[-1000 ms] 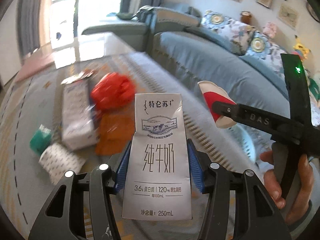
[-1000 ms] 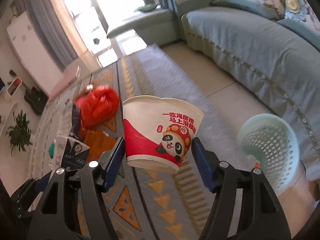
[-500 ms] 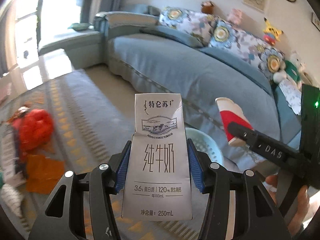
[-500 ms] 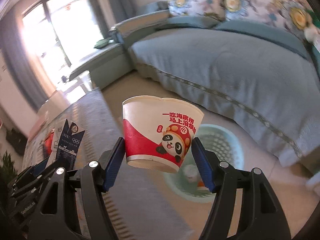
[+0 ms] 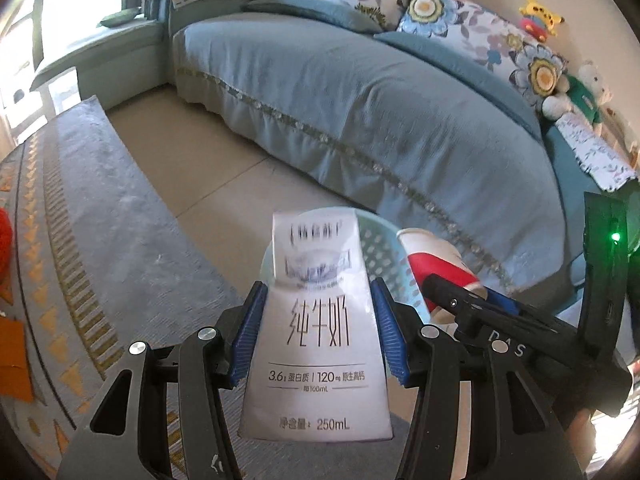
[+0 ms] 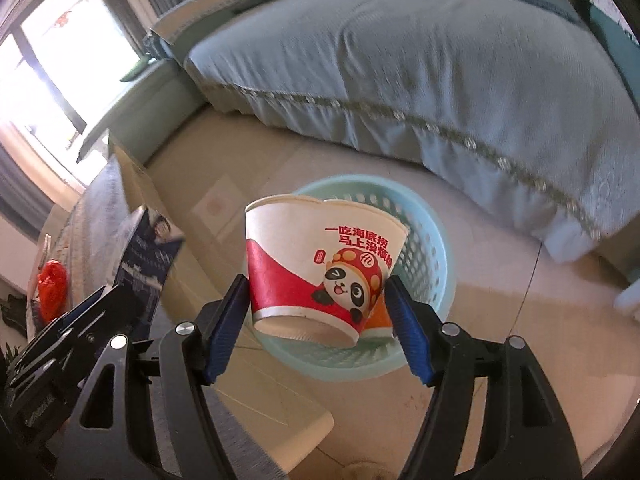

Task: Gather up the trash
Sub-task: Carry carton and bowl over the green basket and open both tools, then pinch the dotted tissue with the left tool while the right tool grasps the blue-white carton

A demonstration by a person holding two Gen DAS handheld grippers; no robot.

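My left gripper (image 5: 318, 312) has a white 250 mL milk carton (image 5: 316, 344) between its blue pads. Its jaws are opening, and the carton's blurred top tips forward over the pale green mesh basket (image 5: 380, 248). The pads still touch the carton's sides. In the right wrist view my right gripper (image 6: 318, 300) is shut on a red-and-white paper cup (image 6: 320, 268) with a panda print, tilted right above the basket (image 6: 440, 220). Something orange (image 6: 378, 316) lies inside the basket. Each gripper shows in the other's view: the cup (image 5: 436, 260) at right, the carton (image 6: 152, 248) at left.
A long blue sofa (image 5: 360, 100) with flowered cushions (image 5: 424, 8) and plush toys (image 5: 540, 4) runs behind the basket. A grey patterned rug (image 5: 100, 220) lies left, with a red bag (image 6: 52, 284) and orange paper (image 5: 12, 352) on it. The basket stands on beige floor tiles (image 6: 500, 300).
Both grippers swung away from the litter on the rug toward the sofa and came down over the basket. The carton's top has started tipping forward; the cup stays gripped.
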